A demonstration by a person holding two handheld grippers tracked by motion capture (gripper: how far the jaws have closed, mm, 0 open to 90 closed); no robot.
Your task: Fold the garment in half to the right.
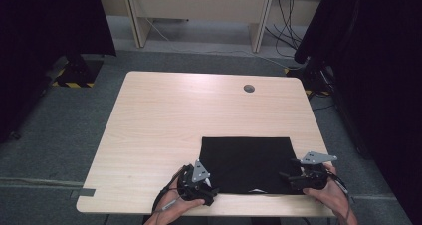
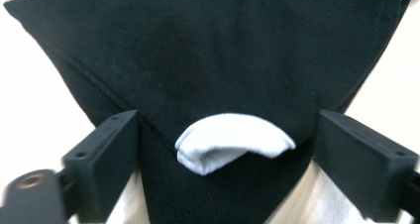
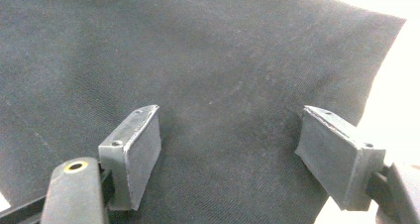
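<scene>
High view: the black cloth (image 1: 246,164) lies flat at the near edge of the table (image 1: 159,120), right of centre. The left gripper (image 1: 203,189) sits at its near left corner, the right gripper (image 1: 287,177) at its near right edge. The far half of the table is bare, so there is open room to carry the cloth forward or leftward; the table's near and right edges run just beside the cloth, leaving little margin there.

Left gripper view: the jaws stand wide, straddling the cloth corner (image 2: 218,85), with a white tag (image 2: 233,144) curled up between them. Closing now may catch the tag alone, I judge, or only one layer, and the corner would slip free on lifting.

Right gripper view: the jaws are also wide apart, over flat cloth (image 3: 208,75), its edge off to the right. With no raised fold between them, they may close on nothing, or drag the cloth and wrinkle it.
</scene>
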